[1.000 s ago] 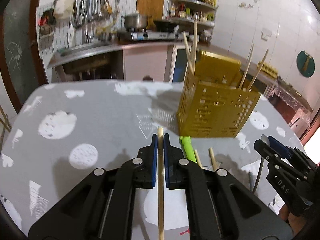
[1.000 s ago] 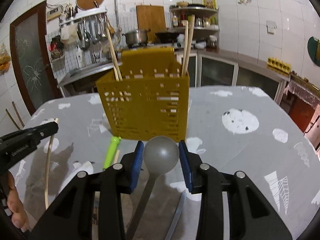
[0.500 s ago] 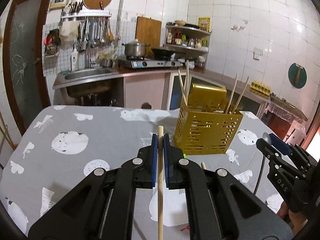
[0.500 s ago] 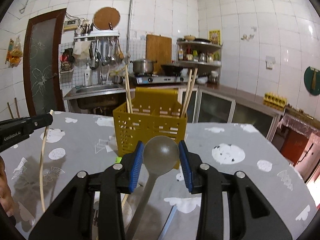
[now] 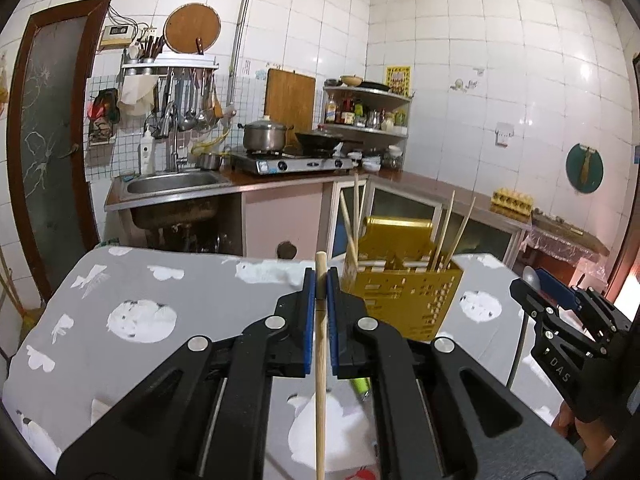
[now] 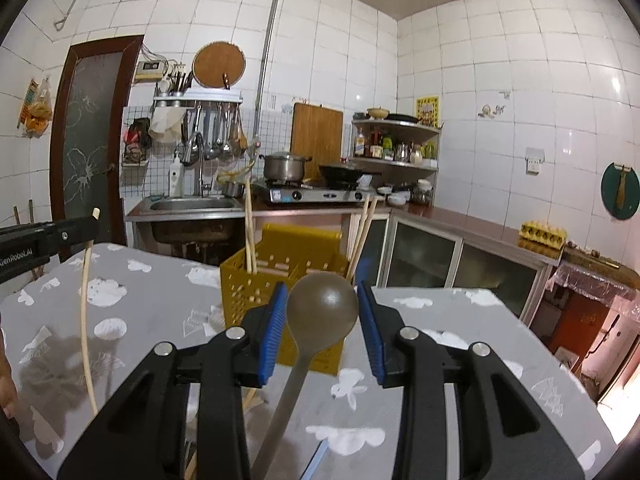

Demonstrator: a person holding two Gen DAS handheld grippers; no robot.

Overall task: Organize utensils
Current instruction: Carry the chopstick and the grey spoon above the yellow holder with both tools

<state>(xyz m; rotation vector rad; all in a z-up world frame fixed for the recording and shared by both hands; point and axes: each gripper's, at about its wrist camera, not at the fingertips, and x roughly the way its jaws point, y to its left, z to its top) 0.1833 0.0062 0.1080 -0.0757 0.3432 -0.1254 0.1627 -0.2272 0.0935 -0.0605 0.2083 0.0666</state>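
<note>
The chopstick (image 5: 320,356) is clamped between the blue pads of the left hand-held gripper (image 5: 321,280), whose jaws are closed down to the width of the stick. Its long axis runs from the bottom centre of the left wrist frame up to its blunt tip just above the pads, so it points up and away from the camera. In the right wrist frame the same chopstick (image 6: 85,312) hangs at the left edge, near vertical and slightly bowed, above the surface (image 6: 440,316).

The grey spoon (image 6: 320,312) is gripped by the right hand-held gripper (image 6: 322,306), jaws partly open with both pads against the sides of the bowl. The bowl sits at frame centre; the handle runs down and left toward the bottom edge, so the spoon points bowl-up.

The yellow slotted basket (image 6: 244,292) stands on the grey patterned surface directly behind the spoon, with several chopsticks leaning upright in it. In the left wrist frame the basket (image 5: 404,300) is right of centre, and the right hand-held gripper (image 5: 540,286) appears at the right edge. A green utensil (image 5: 360,386) lies on the surface below the basket.
</note>
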